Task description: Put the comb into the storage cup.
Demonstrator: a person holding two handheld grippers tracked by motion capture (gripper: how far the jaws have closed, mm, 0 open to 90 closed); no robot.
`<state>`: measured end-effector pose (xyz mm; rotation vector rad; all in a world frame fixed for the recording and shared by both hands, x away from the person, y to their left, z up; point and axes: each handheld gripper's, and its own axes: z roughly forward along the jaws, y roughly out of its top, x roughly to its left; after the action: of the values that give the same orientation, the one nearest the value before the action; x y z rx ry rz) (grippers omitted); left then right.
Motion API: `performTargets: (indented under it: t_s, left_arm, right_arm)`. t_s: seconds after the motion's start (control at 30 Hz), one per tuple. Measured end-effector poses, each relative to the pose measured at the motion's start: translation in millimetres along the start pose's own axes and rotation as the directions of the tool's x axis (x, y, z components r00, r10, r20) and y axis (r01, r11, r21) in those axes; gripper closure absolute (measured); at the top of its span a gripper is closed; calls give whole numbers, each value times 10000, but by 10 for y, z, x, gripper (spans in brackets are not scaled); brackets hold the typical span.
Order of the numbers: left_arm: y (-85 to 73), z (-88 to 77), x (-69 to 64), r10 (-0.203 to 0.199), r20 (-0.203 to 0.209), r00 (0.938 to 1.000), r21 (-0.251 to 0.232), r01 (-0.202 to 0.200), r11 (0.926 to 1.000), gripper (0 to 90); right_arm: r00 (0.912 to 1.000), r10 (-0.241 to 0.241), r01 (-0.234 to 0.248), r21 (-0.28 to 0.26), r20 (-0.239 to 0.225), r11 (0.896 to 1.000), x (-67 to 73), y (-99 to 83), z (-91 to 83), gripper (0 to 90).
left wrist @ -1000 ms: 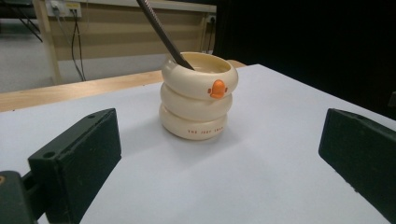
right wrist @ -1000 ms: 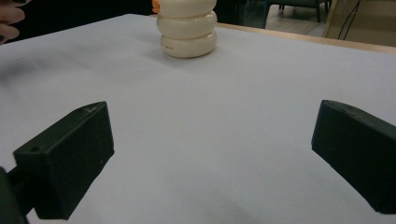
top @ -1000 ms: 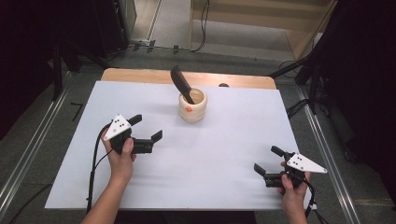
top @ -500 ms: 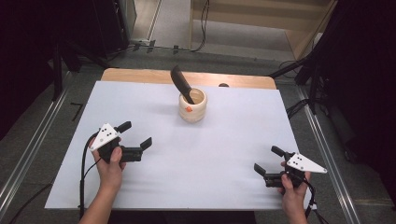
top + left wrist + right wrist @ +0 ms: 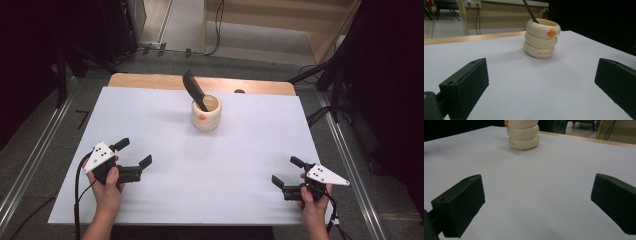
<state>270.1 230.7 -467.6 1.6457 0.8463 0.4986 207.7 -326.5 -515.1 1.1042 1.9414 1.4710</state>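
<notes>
Two grippers sit low at the near edge of the table (image 5: pixel 150 210), each held in a hand that comes in from the bottom of the high view. On the near left, the left gripper (image 5: pixel 134 153) has its jaws spread wide apart with nothing between them, pointing toward the far right; its grey plate lies on top and its cable trails down past the wrist. On the near right, well apart from it, the right gripper (image 5: pixel 287 173) also stands with jaws wide apart and empty, pointing toward the far left. Between both pairs of jaws, in the two gripper views, lies only the bare white table surface. Farther off, near the middle of the far side, stands a cream cup (image 5: pixel 206 113) shaped like three stacked rings, upright, with a small orange mark (image 5: pixel 551 32) near its rim. A dark spatula (image 5: pixel 194 89) stands in the cup, leaning toward the far left, its broad end sticking up above the rim. Beyond the white sheet a strip of wooden tabletop (image 5: pixel 150 81) shows along the far edge.
</notes>
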Motion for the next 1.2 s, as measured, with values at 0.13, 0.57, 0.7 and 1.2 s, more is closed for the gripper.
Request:
performTargets:
  t_s: [0.13, 0.57, 0.7, 1.2]
  left_arm:
    - [-42, -92, 36, -68, -134, 9999, 9, 68, 10000, 0]
    - [-166, -336, 146, -111, -682, 9976, 178, 123, 9998, 0]
    - [-216, -414, 183, -62, -874, 9962, 271, 86, 9996, 0]
    - [-336, -721, 336, 383, -1781, 9833, 633, -274, 9976, 0]
  right_arm:
    - [10000, 3, -3, 22, 13, 10000, 2, 0, 2, 0]
    - [9999, 120, -119, -27, 35, 9999, -6, -3, -5, 0]
    - [9999, 116, -115, -57, 64, 9999, -10, -3, -6, 0]
    - [9999, 119, -119, 3, 55, 9999, -26, -7, 3, 0]
